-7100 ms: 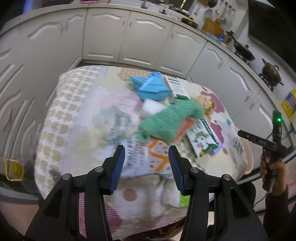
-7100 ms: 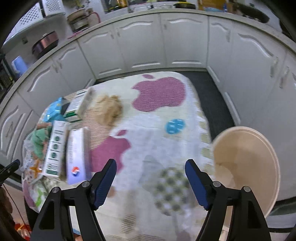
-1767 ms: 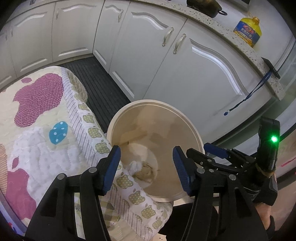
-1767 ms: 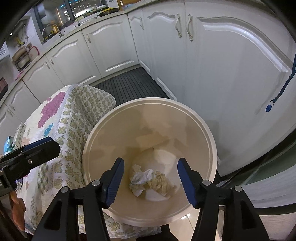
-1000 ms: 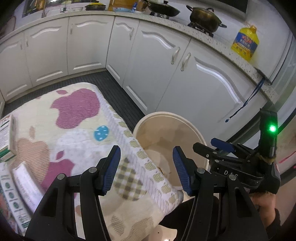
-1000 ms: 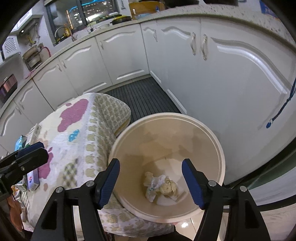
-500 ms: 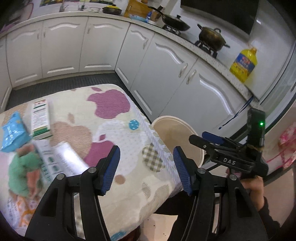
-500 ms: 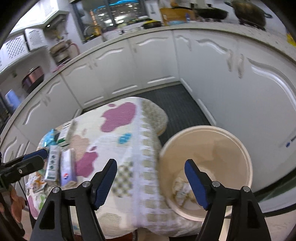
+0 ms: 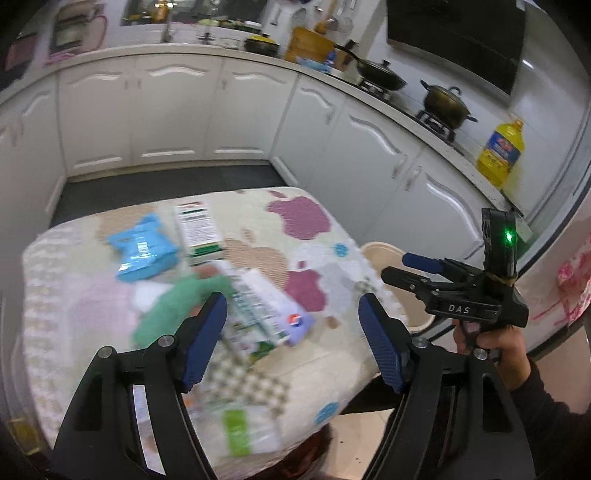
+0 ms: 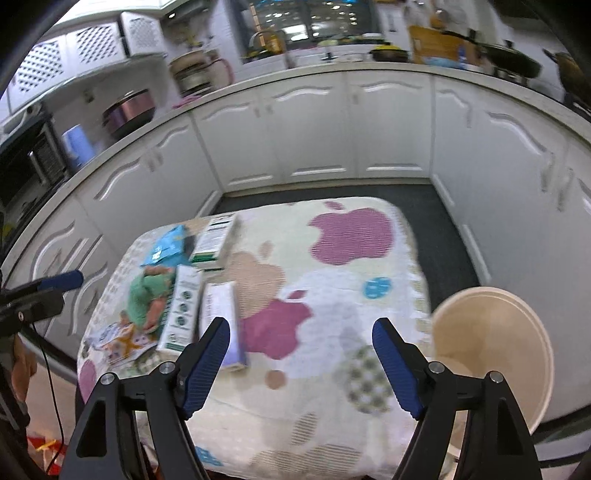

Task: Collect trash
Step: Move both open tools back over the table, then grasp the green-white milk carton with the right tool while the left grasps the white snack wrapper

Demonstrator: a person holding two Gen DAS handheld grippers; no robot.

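White cabinets (image 10: pixel 388 129) wrap the room under a pale counter (image 9: pixel 406 107). Dark ribbed floor mat (image 9: pixel 159 184) below. Window (image 10: pixel 314 18) behind shows night lights.

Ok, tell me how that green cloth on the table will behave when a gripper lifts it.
The green cloth lies crumpled, so it will probably sag and drape when lifted. It looks light. It touches the green-and-white box, which may get nudged.

A home kitchen: white cabinets (image 9: pixel 177 110) curve along the back, a pot (image 9: pixel 445 101) and pan (image 9: pixel 376 75) sit on the stove at upper right, beside a yellow oil bottle (image 9: pixel 500 149) (label blurred).
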